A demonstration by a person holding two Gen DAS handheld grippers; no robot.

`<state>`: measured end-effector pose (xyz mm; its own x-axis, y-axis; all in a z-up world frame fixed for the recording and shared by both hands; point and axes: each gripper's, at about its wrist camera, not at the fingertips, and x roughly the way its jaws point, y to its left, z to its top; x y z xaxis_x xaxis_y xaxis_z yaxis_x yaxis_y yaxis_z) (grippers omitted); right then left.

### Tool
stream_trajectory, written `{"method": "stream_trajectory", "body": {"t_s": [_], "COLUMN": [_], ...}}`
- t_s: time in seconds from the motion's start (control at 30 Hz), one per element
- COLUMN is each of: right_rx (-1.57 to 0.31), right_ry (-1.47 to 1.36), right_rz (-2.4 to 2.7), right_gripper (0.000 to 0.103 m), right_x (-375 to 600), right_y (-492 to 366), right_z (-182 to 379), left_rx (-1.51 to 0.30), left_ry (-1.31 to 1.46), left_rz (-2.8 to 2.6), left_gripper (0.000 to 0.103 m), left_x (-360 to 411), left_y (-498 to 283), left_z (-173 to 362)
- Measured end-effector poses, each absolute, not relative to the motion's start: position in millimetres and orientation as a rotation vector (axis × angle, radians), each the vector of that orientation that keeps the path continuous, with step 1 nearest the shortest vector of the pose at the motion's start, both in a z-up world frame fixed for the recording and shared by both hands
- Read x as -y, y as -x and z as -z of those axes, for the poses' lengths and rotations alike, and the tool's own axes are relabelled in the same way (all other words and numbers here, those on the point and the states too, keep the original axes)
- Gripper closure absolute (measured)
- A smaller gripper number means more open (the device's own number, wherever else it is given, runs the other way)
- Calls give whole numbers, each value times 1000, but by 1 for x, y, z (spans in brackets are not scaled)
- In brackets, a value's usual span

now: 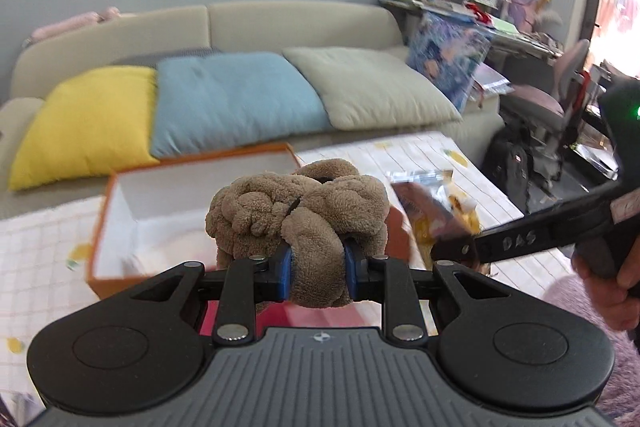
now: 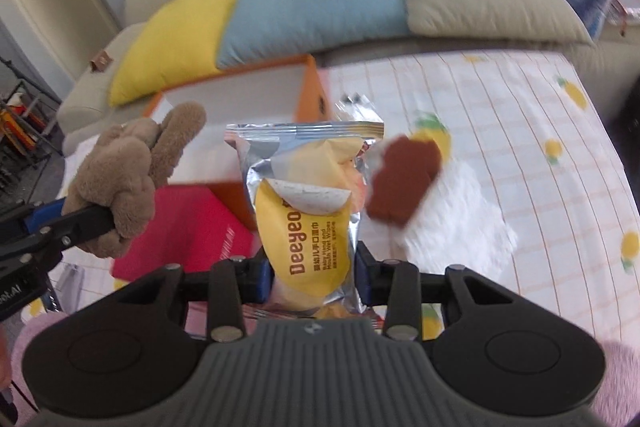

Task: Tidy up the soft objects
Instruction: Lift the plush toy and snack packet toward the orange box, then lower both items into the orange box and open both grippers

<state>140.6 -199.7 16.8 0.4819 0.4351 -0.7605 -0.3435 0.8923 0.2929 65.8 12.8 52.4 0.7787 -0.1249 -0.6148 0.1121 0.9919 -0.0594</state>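
My left gripper (image 1: 318, 271) is shut on a brown plush toy (image 1: 296, 215), held up in the air above the table; the same plush toy (image 2: 120, 183) shows at the left of the right wrist view. My right gripper (image 2: 310, 277) is shut on a silver and yellow pack of wet wipes (image 2: 308, 211), also lifted; the wipes pack (image 1: 440, 207) appears at the right in the left wrist view. An open orange box (image 1: 120, 211) with a white inside stands behind the plush. A brown soft piece (image 2: 402, 183) lies on the tablecloth right of the pack.
A red box (image 2: 188, 231) sits in front of the orange box (image 2: 312, 87). The table carries a checked cloth (image 2: 520, 147) with yellow fruit prints. Behind it is a beige sofa (image 1: 304, 23) with yellow (image 1: 84, 123), blue (image 1: 236, 99) and beige pillows (image 1: 372, 87). A chair (image 1: 548, 99) and cluttered desk stand right.
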Motion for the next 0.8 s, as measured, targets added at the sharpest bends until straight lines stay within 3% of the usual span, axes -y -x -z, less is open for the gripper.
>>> {"method": "stream_trajectory", "body": {"t_s": [0.4, 0.8], "right_rx": [-862, -1056], "right_ry": [-54, -1], "right_rz": [-607, -646], "right_gripper": [64, 64], "right_x": [125, 51], "right_y": [-205, -272], "right_z": [-72, -11], "left_rx": [-596, -774], "left_ry": [-79, -52], "left_rz": [19, -6], "left_gripper": [74, 74], "left_x": [-64, -107], "left_y": [-97, -162], "left_z": [-82, -30]}}
